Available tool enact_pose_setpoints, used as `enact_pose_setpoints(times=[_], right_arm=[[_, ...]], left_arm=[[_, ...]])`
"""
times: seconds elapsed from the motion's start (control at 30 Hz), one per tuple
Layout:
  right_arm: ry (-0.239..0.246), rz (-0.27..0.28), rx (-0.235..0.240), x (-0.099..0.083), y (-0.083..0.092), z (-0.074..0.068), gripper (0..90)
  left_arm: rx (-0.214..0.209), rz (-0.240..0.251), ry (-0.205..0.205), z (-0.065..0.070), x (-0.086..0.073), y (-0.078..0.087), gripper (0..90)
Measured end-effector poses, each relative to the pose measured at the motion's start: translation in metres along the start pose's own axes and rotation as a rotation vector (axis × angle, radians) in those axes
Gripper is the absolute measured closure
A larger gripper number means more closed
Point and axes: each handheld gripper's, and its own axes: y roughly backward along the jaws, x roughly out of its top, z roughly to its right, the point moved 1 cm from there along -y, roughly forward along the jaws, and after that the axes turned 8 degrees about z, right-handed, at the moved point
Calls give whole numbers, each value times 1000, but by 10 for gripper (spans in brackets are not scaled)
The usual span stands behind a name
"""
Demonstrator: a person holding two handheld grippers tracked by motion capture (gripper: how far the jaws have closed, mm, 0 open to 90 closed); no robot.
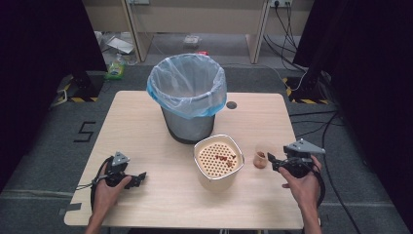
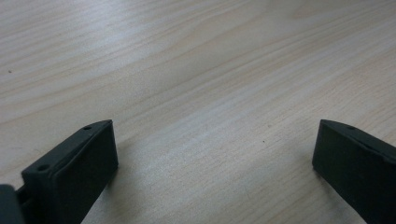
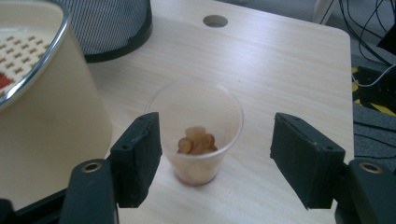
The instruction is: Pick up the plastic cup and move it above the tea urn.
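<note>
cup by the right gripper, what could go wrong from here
1. The cup looks thin and clear; the open right gripper straddles it, so a hard squeeze might crumple it and spill the bits inside.
2. The cup stands close to the strainer pot, so the near finger could bump the pot.
3. The cup looks light, so a nudge could tip it.

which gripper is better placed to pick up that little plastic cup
The right gripper: its open jaws already flank the plastic cup. The left gripper sits across the table, past the cream container.
</note>
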Motion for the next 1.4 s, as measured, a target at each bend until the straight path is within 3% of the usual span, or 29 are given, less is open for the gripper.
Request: enact_pose_setpoints(times=[0.27,0.67,1.17,1.4], right_arm=[[-7,-42,-29,11,-20,12,361],[0,-69,-11,17,-41,15,439],[20,-124,20,11,-58,16,516],[2,-169,43,0,-67,20,562]], left_arm=[[0,0,0,0,0,0,0],[0,0,0,0,0,0,0],[0,0,0,0,0,0,0],[0,3,3,0,0,0,0]])
